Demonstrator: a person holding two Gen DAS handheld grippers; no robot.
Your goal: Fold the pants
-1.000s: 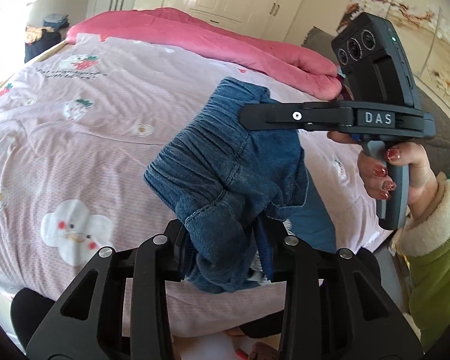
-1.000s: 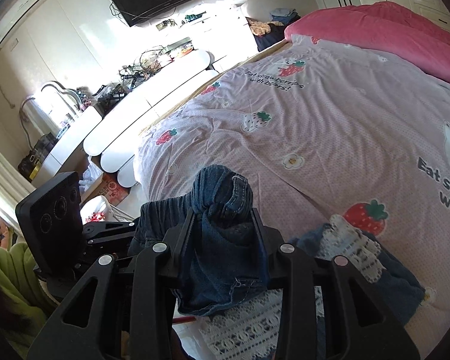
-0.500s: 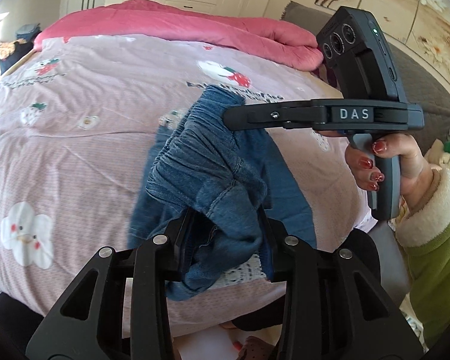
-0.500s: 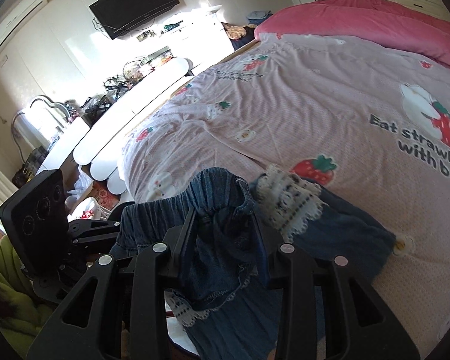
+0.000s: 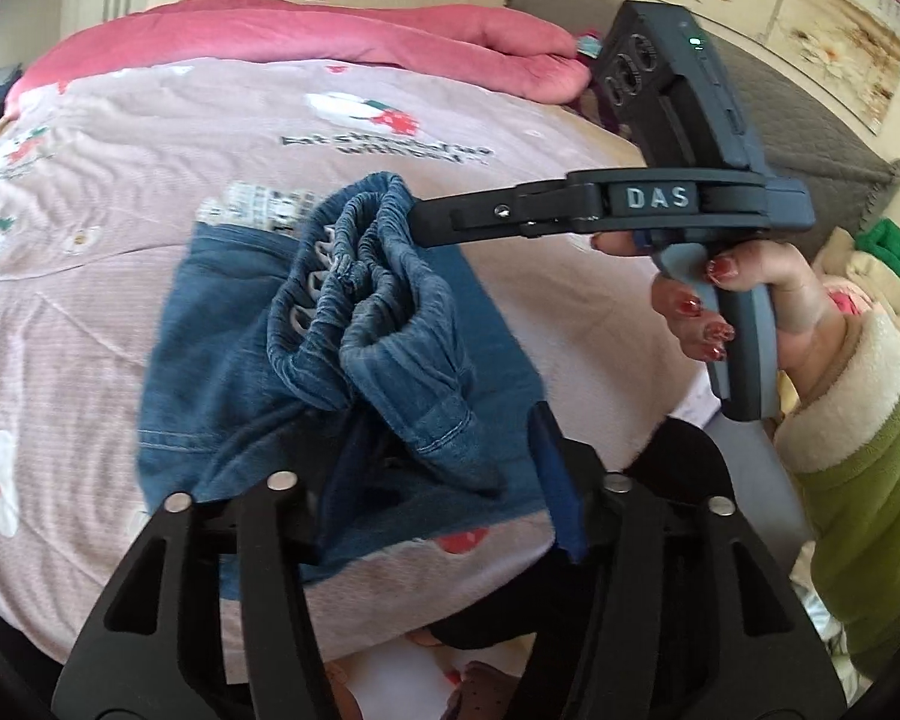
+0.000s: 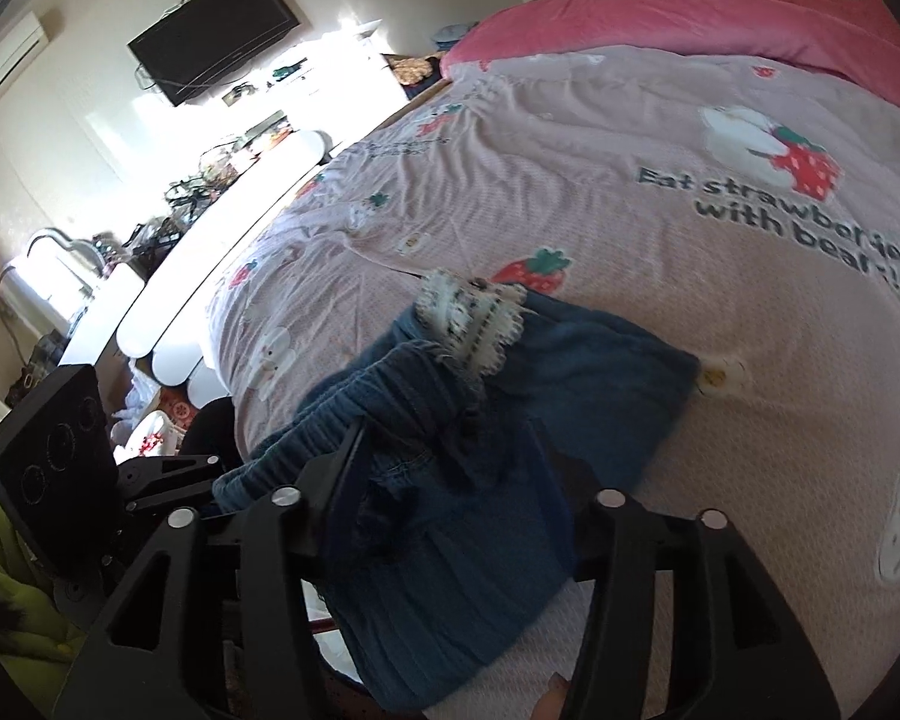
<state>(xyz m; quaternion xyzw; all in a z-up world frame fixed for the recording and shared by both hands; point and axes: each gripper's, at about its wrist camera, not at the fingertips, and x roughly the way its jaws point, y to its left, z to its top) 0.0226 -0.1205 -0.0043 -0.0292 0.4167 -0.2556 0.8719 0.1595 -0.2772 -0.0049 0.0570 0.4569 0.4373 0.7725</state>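
Blue denim pants (image 5: pixel 354 360) with a gathered waistband and white lace cuffs (image 5: pixel 258 210) lie spread on the pink bed near its front edge. My left gripper (image 5: pixel 438 474) has its jaws spread wide with the waistband bunched loosely between them. My right gripper (image 5: pixel 414 222), seen from the side in the left wrist view, touches the waistband's far end. In the right wrist view my right gripper (image 6: pixel 444 480) is also spread wide over the pants (image 6: pixel 570 384), the fabric lying slack between the fingers. The lace cuff (image 6: pixel 474 318) lies at the far end.
The pink strawberry-print bedspread (image 5: pixel 120 228) covers the bed; a pink duvet (image 5: pixel 330 42) is piled at the back. A white footboard and cluttered dresser (image 6: pixel 222 192) stand to the left, under a wall TV (image 6: pixel 210 54). A grey sofa (image 5: pixel 810 114) is right.
Both grippers have lowered the pants from the air onto the bed, the legs laid out flat. Both sets of jaws have widened from clamped on the waistband to spread apart.
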